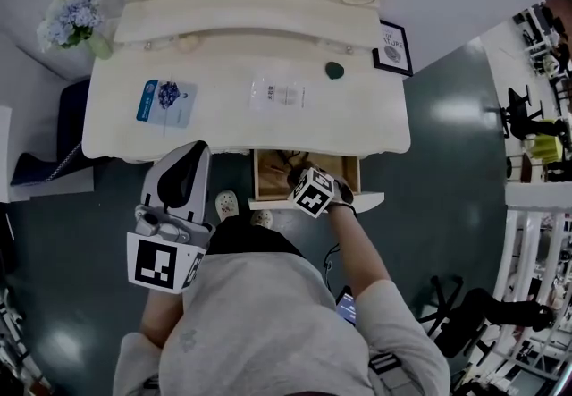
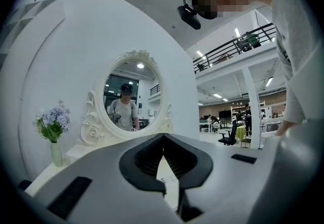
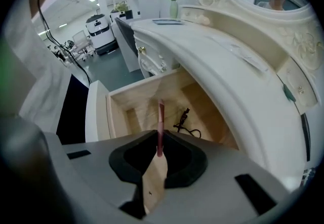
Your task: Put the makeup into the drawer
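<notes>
The right gripper [image 3: 159,142] is closed on a slim pink makeup stick [image 3: 160,122], which projects past the jaw tips and is held over the open drawer [image 3: 109,117] of the dressing table [image 1: 223,130]. The right arm is stretched forward and down to the drawer front. A black cord [image 3: 185,123] is seen on the drawer floor. The left gripper [image 2: 163,139] is closed on nothing and is held near the body, aimed at the mirror [image 2: 132,97].
</notes>
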Demonstrator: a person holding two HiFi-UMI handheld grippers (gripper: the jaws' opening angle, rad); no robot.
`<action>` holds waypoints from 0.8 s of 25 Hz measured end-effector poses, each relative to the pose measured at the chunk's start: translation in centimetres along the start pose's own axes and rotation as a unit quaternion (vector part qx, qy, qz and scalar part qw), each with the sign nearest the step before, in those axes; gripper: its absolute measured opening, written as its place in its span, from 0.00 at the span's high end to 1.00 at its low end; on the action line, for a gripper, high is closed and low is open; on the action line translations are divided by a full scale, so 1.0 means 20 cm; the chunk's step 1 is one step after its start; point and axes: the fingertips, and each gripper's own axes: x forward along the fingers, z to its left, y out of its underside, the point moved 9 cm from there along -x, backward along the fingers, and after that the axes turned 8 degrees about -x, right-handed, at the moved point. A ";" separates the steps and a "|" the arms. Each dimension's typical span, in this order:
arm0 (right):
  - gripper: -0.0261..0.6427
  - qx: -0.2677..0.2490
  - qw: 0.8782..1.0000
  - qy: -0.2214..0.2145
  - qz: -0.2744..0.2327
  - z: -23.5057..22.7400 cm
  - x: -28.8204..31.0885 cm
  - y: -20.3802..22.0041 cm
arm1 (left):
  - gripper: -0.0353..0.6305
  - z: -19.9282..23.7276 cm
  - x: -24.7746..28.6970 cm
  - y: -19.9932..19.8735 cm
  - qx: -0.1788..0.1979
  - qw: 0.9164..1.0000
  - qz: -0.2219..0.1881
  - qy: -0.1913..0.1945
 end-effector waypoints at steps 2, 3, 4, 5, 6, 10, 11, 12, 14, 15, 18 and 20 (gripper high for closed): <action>0.89 -0.008 1.000 -0.003 0.019 0.00 0.03 0.01 | 0.93 0.01 0.00 0.00 0.000 1.000 0.002 -0.004; 0.89 -0.012 1.000 -0.004 0.026 0.01 0.04 0.02 | 0.93 0.02 0.00 0.00 0.000 1.000 0.003 -0.006; 0.89 -0.015 0.999 -0.005 0.033 0.01 0.06 0.02 | 0.93 0.02 0.00 0.00 0.000 1.000 0.003 -0.007; 0.89 -0.018 0.999 -0.007 0.040 0.01 0.07 0.02 | 0.93 0.03 -0.01 0.00 0.001 1.000 0.004 -0.008; 0.89 -0.020 0.999 -0.009 0.046 0.01 0.08 0.03 | 0.93 0.03 -0.01 0.00 0.001 1.000 0.005 -0.009; 0.89 -0.033 0.997 -0.016 0.068 0.03 0.13 0.04 | 0.93 0.05 -0.02 0.01 0.001 1.000 0.009 -0.015; 0.89 -0.035 0.997 -0.017 0.071 0.03 0.14 0.04 | 0.93 0.06 -0.02 0.01 0.001 1.000 0.010 -0.017; 0.89 -0.036 0.996 -0.017 0.074 0.03 0.15 0.04 | 0.93 0.07 -0.02 0.01 0.001 1.000 0.011 -0.018; 0.89 -0.036 0.996 -0.018 0.078 0.02 0.16 0.04 | 0.93 0.08 -0.03 0.01 0.001 1.000 0.013 -0.021; 0.89 -0.037 0.996 -0.019 0.080 0.02 0.16 0.04 | 0.93 0.08 -0.03 0.01 0.002 1.000 0.013 -0.022; 0.89 -0.042 0.995 -0.022 0.090 0.02 0.18 0.04 | 0.93 0.09 -0.03 0.01 0.002 1.000 0.015 -0.026; 0.89 -0.046 0.994 -0.024 0.096 0.01 0.18 0.04 | 0.93 0.10 -0.03 0.01 0.002 0.999 0.016 -0.028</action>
